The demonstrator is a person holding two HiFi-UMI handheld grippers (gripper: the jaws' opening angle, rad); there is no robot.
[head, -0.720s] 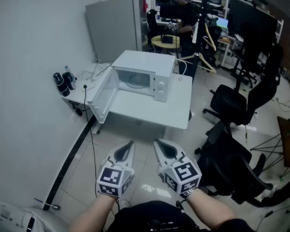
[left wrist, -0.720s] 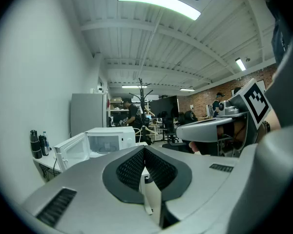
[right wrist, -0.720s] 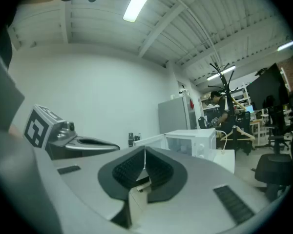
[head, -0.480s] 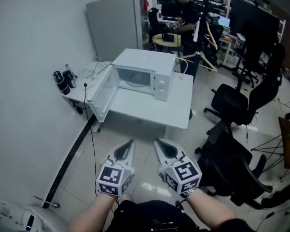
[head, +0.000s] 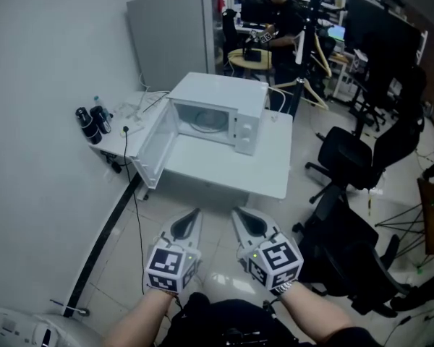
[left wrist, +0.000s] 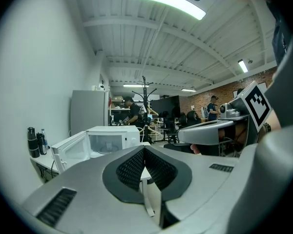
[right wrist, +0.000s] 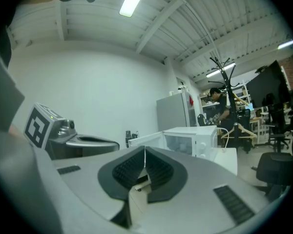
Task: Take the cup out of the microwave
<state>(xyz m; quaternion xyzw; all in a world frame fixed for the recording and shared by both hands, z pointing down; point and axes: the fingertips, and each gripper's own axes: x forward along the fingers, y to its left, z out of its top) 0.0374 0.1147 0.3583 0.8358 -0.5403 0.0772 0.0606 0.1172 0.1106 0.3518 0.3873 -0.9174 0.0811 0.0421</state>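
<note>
Head view: the white box-shaped microwave oven (head: pixel 218 92) stands on a white rectangular table (head: pixel 231 168) close to the light wall, well apart from both grippers. Its white door (head: pixel 153 144) is swung wide open toward the picture's left, so the cavity is exposed. A round pale shape lies on the cavity floor. The cup is too small to make out in this view.

The left gripper (head: pixel 194 215) and the right gripper (head: pixel 236 215) sit side by side low in the picture, above the pale tiled floor (head: pixel 202 201). Both point toward the microwave oven. Each marker cube faces up toward the camera, and the person's forearms enter from the bottom edge.

Left gripper view: the jaws of the left gripper (left wrist: pixel 144 148) are together. The dark ribbed pads (left wrist: pixel 132 167) meet at the tip with nothing between them. The open microwave oven (left wrist: pixel 105 140) shows ahead, beyond the tip.

Right gripper view: the jaws of the right gripper (right wrist: pixel 145 148) are likewise together and empty. A pale form shows inside the microwave oven (right wrist: pixel 190 138) behind the open door (right wrist: pixel 146 139), but it cannot be told whether this is the cup.

Surroundings in the head view:
- Two black bottles (head: pixel 92 121) stand on a small white surface left of the table.
- A tall grey cabinet (head: pixel 173 38) stands behind the microwave oven.
- A black cable (head: pixel 139 215) hangs from the table to the floor.
- Black office chairs (head: pixel 347 157) stand at the right.
- A person (head: pixel 275 16) is at the back of the room.
</note>
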